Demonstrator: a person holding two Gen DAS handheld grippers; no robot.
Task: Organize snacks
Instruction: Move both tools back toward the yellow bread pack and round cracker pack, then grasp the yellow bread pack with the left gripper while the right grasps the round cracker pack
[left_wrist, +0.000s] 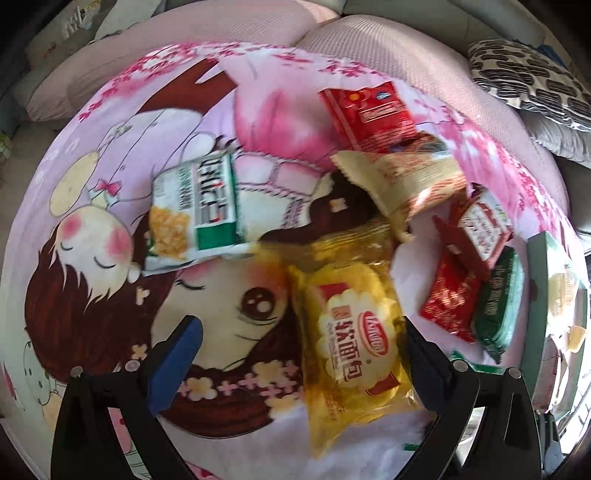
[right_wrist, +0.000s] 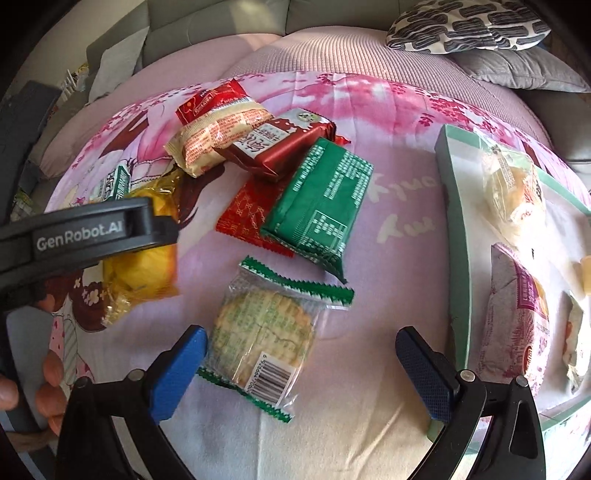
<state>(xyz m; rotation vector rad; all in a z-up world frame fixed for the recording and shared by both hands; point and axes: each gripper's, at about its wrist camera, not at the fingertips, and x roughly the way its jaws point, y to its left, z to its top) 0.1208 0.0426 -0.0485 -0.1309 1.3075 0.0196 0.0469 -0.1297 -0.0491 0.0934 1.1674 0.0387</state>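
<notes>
- Presently, the left gripper (left_wrist: 295, 369) stands wide, its jaws either side of a yellow bread packet (left_wrist: 351, 343) lying on the cartoon blanket (left_wrist: 92, 258); whether the right pad touches the wrapper I cannot tell.
- The right gripper (right_wrist: 303, 369) is likewise spread, gripping nothing, poised over a clear cracker packet (right_wrist: 262, 332).
- Judgement: the bread is light, soft and crushable in slick film; grip gently across its middle. The crackers look brittle; take them by the crimped edge.
- Only the right view shows the teal tray (right_wrist: 452, 221) with snacks already in it, and the green packet (right_wrist: 321, 199) in full.
- Only the left view shows the white-and-green snack bag (left_wrist: 192, 210) plainly.
</notes>
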